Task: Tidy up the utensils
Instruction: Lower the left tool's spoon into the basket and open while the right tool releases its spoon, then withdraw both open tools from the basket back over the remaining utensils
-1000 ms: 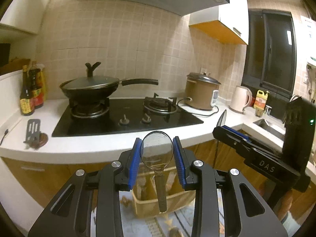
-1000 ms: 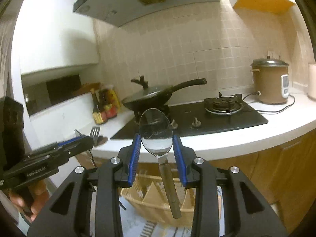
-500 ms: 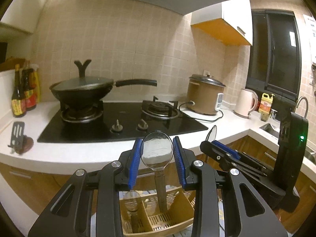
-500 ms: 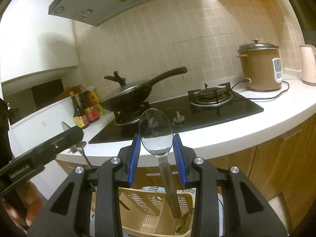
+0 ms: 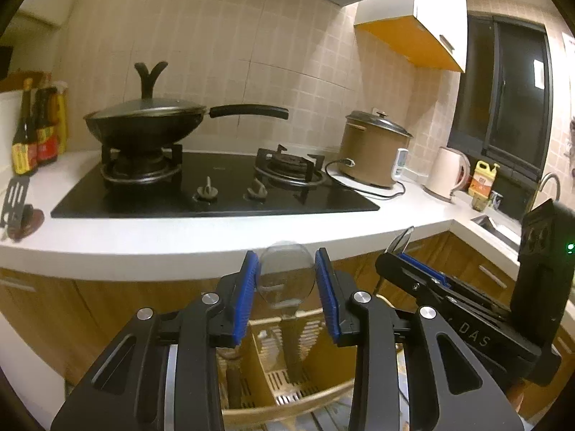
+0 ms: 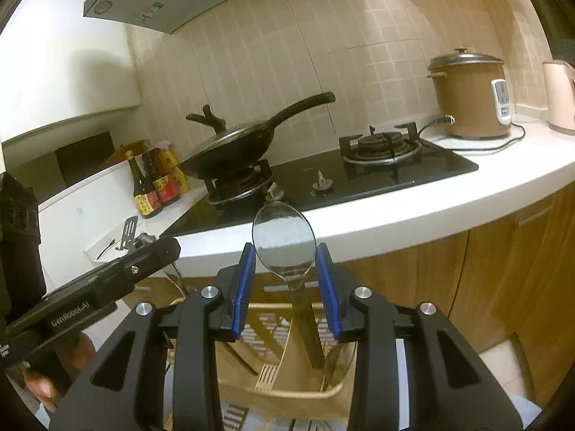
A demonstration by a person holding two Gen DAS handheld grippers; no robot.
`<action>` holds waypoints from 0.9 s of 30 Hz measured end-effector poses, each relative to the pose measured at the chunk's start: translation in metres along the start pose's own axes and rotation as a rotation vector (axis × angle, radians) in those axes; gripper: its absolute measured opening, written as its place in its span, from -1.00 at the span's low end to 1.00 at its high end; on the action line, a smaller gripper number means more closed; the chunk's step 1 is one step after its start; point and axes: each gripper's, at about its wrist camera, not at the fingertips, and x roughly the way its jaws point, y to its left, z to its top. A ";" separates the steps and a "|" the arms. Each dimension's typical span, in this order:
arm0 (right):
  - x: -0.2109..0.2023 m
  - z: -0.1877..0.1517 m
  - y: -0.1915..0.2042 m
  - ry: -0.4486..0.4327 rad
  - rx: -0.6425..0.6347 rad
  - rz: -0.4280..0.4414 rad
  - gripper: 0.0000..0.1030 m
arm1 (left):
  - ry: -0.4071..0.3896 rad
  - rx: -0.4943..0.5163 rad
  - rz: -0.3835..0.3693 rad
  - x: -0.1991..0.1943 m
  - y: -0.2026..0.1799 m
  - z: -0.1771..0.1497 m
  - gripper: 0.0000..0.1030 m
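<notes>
Below the smooth white table [image 5: 179,248] sits a tan plastic basket [image 5: 266,362] with thin walls inside and slots in the bottom. The black left tongs [image 5: 287,280] with ridged blue pads are opening, and a round blurry spoon [image 5: 285,273] is between the pads with its handle hanging down into the basket, in the part just right of a wall. The right tongs [image 6: 285,276] are squeezed onto the wide part of a shiny metal spoon [image 6: 284,244], whose dark handle reaches down into the basket too.
</notes>
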 end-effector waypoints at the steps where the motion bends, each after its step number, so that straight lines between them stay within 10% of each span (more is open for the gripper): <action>1: -0.002 -0.001 0.000 0.011 0.002 0.009 -0.23 | 0.008 -0.013 -0.016 -0.003 0.003 -0.001 -0.27; 3: -0.009 -0.003 0.001 0.014 -0.002 0.008 0.05 | 0.016 -0.024 -0.034 -0.010 0.005 -0.003 -0.17; 13: -0.066 -0.009 0.020 0.068 -0.009 -0.040 0.08 | 0.086 -0.045 -0.120 -0.060 0.019 -0.018 -0.06; 27: -0.084 -0.068 0.071 0.382 -0.073 -0.098 0.08 | 0.288 -0.006 0.018 -0.110 0.025 -0.053 -0.06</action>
